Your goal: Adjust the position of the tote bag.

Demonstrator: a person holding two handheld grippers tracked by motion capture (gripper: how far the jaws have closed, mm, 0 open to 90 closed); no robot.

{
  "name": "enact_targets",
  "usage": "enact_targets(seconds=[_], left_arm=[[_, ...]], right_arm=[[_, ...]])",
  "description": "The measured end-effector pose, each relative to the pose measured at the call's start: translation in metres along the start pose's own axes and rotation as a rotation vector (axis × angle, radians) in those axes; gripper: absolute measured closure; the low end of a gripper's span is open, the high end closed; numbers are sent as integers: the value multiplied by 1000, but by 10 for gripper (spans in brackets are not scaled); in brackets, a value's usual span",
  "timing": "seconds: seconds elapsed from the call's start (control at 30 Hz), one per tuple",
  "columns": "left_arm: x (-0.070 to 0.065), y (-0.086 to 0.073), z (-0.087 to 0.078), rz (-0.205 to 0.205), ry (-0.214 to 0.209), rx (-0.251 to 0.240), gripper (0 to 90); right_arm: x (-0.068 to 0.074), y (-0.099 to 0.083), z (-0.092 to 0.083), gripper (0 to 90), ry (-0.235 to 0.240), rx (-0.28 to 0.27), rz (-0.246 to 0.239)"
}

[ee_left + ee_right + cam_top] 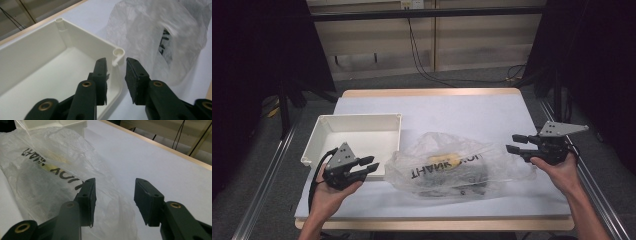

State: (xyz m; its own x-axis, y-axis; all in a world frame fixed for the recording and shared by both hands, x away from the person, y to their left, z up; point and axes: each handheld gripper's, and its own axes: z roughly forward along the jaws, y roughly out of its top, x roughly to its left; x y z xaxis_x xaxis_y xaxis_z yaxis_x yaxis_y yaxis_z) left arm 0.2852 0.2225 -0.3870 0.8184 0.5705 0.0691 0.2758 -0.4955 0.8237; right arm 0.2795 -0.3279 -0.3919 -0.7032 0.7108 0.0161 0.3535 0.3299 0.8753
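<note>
Both tools gape empty: left tool (368, 165), right tool (513, 142); bag (452, 165) reads "THANK YOU" (inverted).

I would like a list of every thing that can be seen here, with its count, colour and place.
table: one, pale grey top with a wooden edge, centre of the high view.
tray: one, white, nothing in it, left part of the table.
plastic bag: one, clear with black letters, yellow and dark things inside, right of the tray.
cables: several, black, on the floor behind the table.
left gripper: one, black, open, at the tray's near right corner.
right gripper: one, black, open, right of the bag.
</note>
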Motion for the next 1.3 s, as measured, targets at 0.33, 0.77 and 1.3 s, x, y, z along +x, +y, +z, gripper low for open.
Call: enact_targets(seconds=[0.33, 0.77, 1.3], left_arm=[[0, 62, 15, 98, -85, 13, 723], [-24, 108, 91, 203, -277, 165, 706], [-41, 101, 151, 193, -351, 326, 391]], right_arm=[[38, 14, 14, 718, 170, 39, -83], [53, 11, 50, 683, 281, 162, -128], [55, 5, 83, 495, 328, 201, -133]])
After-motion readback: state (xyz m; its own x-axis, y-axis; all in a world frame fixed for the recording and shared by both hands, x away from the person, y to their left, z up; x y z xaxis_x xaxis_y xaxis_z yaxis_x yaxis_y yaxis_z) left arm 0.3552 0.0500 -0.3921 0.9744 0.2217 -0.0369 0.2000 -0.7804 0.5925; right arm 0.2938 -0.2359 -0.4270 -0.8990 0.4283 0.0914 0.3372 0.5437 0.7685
